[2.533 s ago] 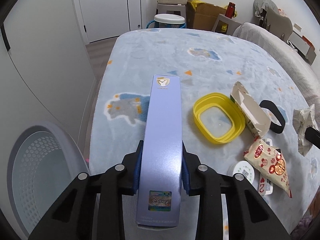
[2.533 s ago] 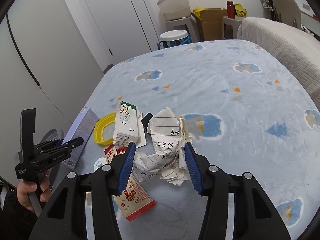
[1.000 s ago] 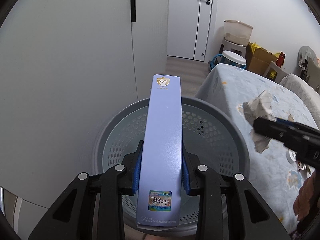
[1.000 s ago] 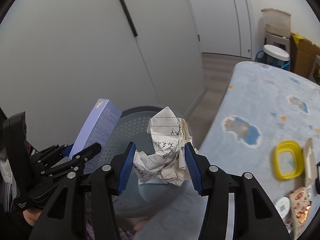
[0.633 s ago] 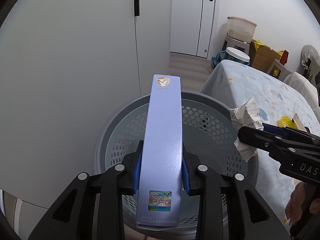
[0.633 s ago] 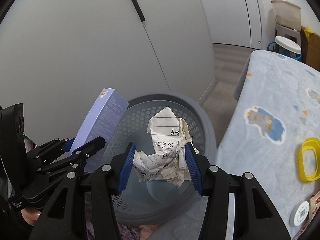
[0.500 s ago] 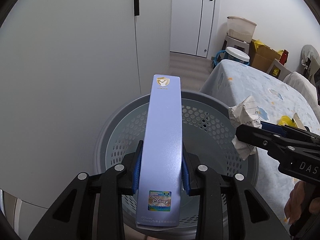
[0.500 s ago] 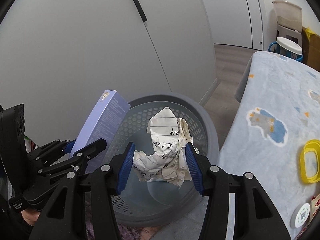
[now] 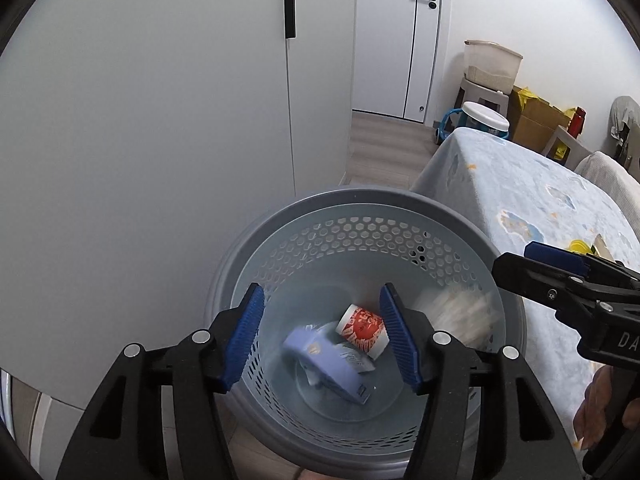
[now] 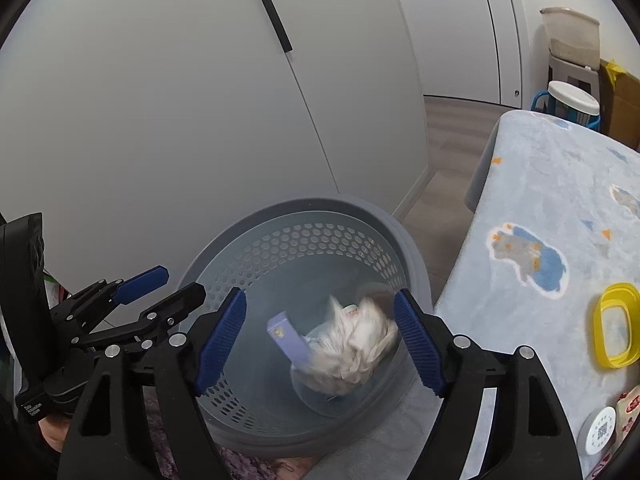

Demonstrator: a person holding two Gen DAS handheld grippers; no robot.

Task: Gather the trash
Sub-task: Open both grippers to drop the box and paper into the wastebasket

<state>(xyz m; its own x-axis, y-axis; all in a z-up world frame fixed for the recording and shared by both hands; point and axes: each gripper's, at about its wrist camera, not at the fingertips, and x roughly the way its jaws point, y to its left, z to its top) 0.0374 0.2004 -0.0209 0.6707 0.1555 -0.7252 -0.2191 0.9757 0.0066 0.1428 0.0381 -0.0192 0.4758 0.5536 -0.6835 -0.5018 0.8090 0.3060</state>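
Observation:
A grey perforated trash basket (image 9: 360, 204) stands on the floor beside the bed; it also shows in the right wrist view (image 10: 312, 210). My left gripper (image 9: 322, 340) is open and empty above it. The purple box (image 9: 326, 364) lies at the basket's bottom next to a red-and-white paper cup (image 9: 362, 330). My right gripper (image 10: 320, 344) is open and empty over the basket. The crumpled paper (image 10: 354, 340) is blurred, falling inside the basket; it also shows in the left wrist view (image 9: 460, 316). The purple box (image 10: 288, 340) shows below it.
The bed with a light-blue patterned blanket (image 10: 552, 208) lies to the right, holding a yellow lid (image 10: 616, 326), a round white lid (image 10: 600, 430) and a red snack wrapper (image 10: 630, 408). A white wardrobe (image 9: 160, 120) stands behind the basket.
Both grippers have opened. The purple box dropped from the left gripper into the basket, and the crumpled paper left the right gripper and is falling in.

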